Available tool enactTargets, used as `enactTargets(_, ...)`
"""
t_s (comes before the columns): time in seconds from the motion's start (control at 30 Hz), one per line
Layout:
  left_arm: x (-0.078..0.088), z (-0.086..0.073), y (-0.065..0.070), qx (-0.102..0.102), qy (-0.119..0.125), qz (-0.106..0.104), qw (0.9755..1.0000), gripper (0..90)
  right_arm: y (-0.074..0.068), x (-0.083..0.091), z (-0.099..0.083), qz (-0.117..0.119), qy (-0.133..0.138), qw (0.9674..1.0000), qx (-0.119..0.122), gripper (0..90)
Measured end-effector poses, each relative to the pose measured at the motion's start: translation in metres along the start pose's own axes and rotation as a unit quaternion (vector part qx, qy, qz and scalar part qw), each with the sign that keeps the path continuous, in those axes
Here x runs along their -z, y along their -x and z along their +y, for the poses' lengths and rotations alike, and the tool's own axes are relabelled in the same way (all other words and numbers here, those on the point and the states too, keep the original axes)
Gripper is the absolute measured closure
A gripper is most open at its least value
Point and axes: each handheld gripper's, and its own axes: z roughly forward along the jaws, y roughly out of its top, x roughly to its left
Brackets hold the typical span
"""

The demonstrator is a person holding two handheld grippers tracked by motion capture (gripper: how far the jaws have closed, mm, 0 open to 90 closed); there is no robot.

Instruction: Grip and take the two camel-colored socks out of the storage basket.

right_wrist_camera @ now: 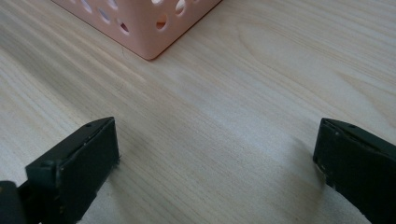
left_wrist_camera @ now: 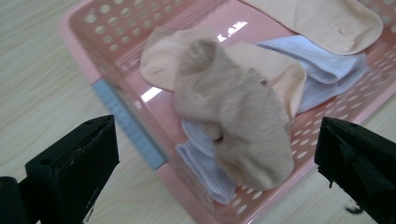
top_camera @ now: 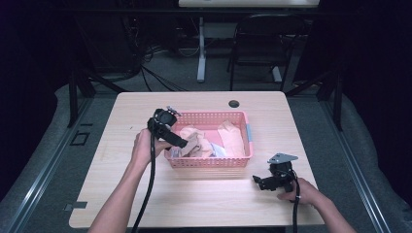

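Left gripper [top_camera: 178, 142], held in the person's left hand [top_camera: 142, 145], hangs over the nine o'clock end of the pink perforated plastic basket [top_camera: 210, 162] with its jaws spread wide and nothing between them; it tilts down and inward, most likely to line up on the pile inside. In the left gripper view the crumpled tan sock [left_wrist_camera: 233, 126] lies on top of that pile, straight ahead of the gap between the jaws, draped over a pale blue ribbed sock [left_wrist_camera: 208, 168] and a peach sock [left_wrist_camera: 275, 70]; another peach sock [left_wrist_camera: 327, 21] lies flat towards one o'clock. Heaped like this, the tan one looks the easiest to pinch first. The left forearm runs up from six o'clock, wrist bent towards the basket. At about four o'clock of the basket, well apart from it, the right gripper [top_camera: 259, 182] rests low on the light wooden table [top_camera: 194, 199], jaws equally wide and empty, pointing towards nine o'clock. The right hand [top_camera: 296, 191] grips it from behind, seemingly parked and waiting.
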Motion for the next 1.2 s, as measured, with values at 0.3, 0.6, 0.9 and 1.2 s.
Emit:
enactTargets(0.3, -0.032, 0.012, 0.017, -0.015, -0.044, -0.009, 0.9989, 0.0, 0.0, 0.0, 0.0, 0.0, 0.001, 1.0, 0.001, 0.0)
enactTargets(0.6, -0.046, 0.014, 0.015, -0.009, -0.078, -0.019, 0.9967, 21.3, 0.0, 0.0, 0.0, 0.0, 0.001, 1.0, 0.001, 0.0)
enactTargets(0.9, -0.055, 0.011, 0.006, 0.015, -0.101, -0.025, 0.9944, 35.9, 0.0, 0.0, 0.0, 0.001, 0.003, 1.0, -0.001, 0.0)
enactTargets(1.2, -0.053, 0.01, 0.003, 0.004, -0.105, -0.005, 0.9944, 72.7, 0.0, 0.0, 0.0, 0.001, 0.002, 1.0, -0.001, 0.0)
